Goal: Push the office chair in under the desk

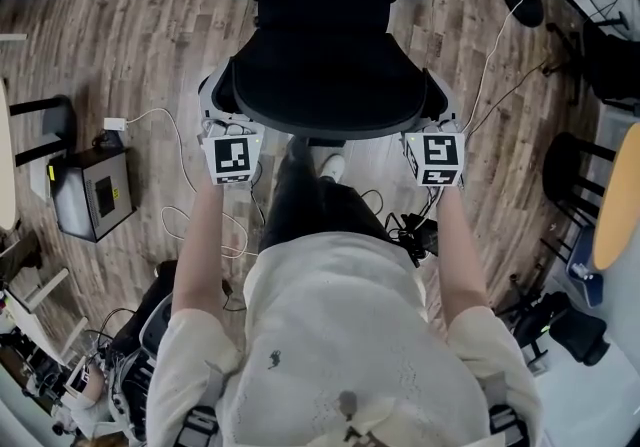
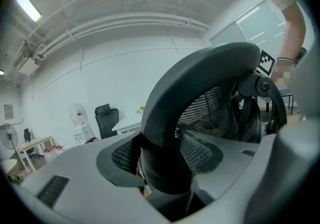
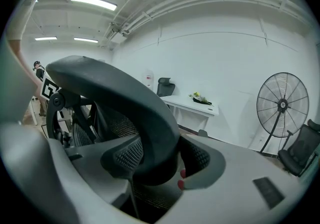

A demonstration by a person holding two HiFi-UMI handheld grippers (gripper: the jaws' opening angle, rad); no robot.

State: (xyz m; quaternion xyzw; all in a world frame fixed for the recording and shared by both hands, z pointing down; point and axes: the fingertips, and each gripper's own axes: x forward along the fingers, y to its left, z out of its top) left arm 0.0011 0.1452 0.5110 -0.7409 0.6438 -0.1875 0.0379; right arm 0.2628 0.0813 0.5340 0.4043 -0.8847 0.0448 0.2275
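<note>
Seen from above, the black office chair [image 1: 325,75] stands right in front of me on the wood floor, its curved backrest top nearest me, its seat and armrests beyond. My left gripper [image 1: 222,125] clamps the backrest rim at its left end, and my right gripper [image 1: 437,130] clamps the right end. In the left gripper view the gripper [image 2: 165,168] is shut on the thick black backrest frame [image 2: 200,82], mesh behind it. The right gripper [image 3: 155,160] is likewise shut on the frame [image 3: 130,97]. No desk shows in the head view.
A small grey box [image 1: 92,193] and white cables [image 1: 180,150] lie on the floor to the left. A fan base [image 1: 522,0] and a round tabletop [image 1: 615,195] are on the right. A white desk [image 3: 195,103], a standing fan [image 3: 281,105] and another black chair [image 2: 106,120] stand by the far wall.
</note>
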